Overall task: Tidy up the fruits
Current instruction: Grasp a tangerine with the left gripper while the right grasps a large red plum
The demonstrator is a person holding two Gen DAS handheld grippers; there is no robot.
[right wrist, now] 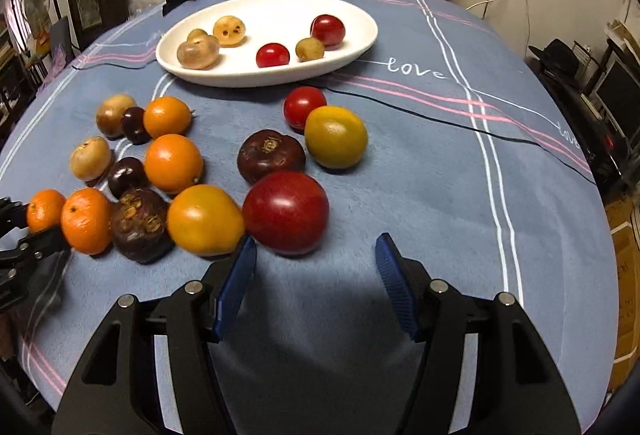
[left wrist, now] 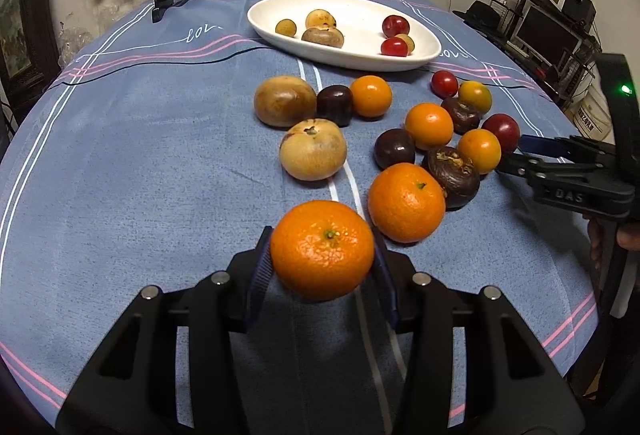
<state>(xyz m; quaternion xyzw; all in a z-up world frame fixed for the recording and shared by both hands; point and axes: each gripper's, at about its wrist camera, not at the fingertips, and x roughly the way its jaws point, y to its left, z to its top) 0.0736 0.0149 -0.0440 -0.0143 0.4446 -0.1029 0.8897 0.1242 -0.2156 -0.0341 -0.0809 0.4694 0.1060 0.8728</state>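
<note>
Mandarin (left wrist: 322, 250) clamped at its widest girth in left gripper (left wrist: 322, 255), on the near side of white oval dish (left wrist: 424, 42). Probably light, soft-skinned, easily bruised; gentle squeeze advised. Right gripper (right wrist: 315, 275) agape and empty, just short of red tomato (right wrist: 285, 212).

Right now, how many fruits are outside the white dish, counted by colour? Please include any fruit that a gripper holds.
Orange fruits: 6, one held in the left gripper
Dark purple-brown fruits: 4
Red fruits: 2
Tan fruits: 2
Total: 14
</note>
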